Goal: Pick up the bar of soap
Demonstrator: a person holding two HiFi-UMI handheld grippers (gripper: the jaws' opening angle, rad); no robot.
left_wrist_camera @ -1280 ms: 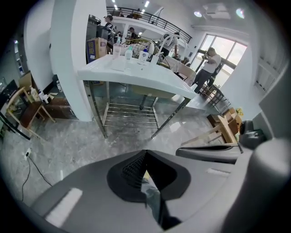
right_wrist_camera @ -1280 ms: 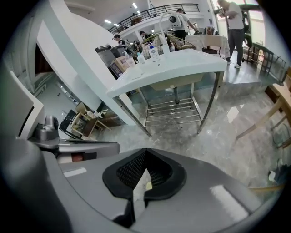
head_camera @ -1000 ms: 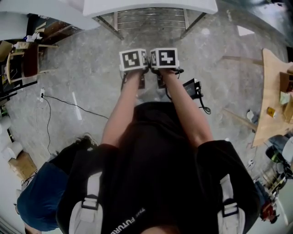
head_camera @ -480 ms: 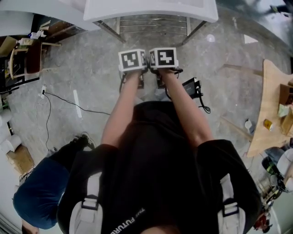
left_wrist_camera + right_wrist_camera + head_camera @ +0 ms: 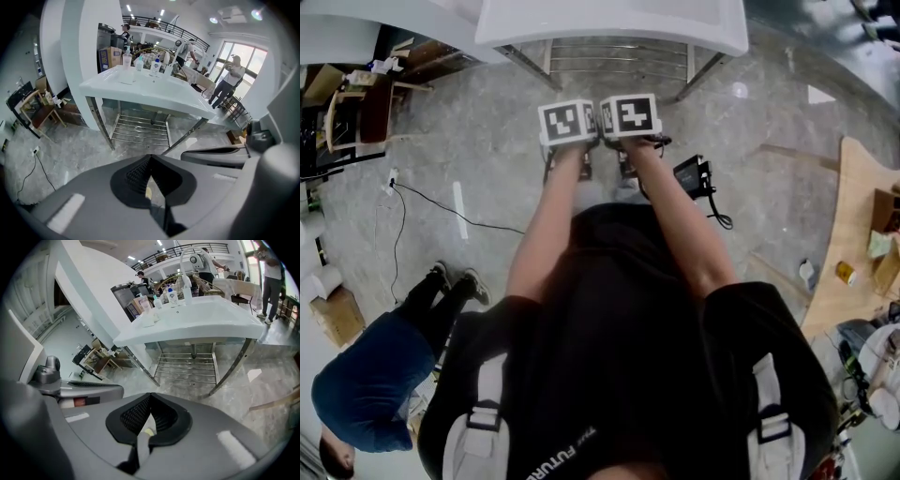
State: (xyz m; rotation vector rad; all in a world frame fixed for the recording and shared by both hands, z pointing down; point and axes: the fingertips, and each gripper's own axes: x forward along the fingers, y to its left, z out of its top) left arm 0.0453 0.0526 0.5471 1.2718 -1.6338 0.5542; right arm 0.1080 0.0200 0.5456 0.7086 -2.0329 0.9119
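Soap sits on table, well beyond both closed, empty hand-held grippers.

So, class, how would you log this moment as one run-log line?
left gripper: shut, empty | right gripper: shut, empty | white table: ahead, not touched | soap: not held

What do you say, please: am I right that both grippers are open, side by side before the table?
Not open: the left gripper and right gripper are shut, as the gripper views show, side by side before the table.
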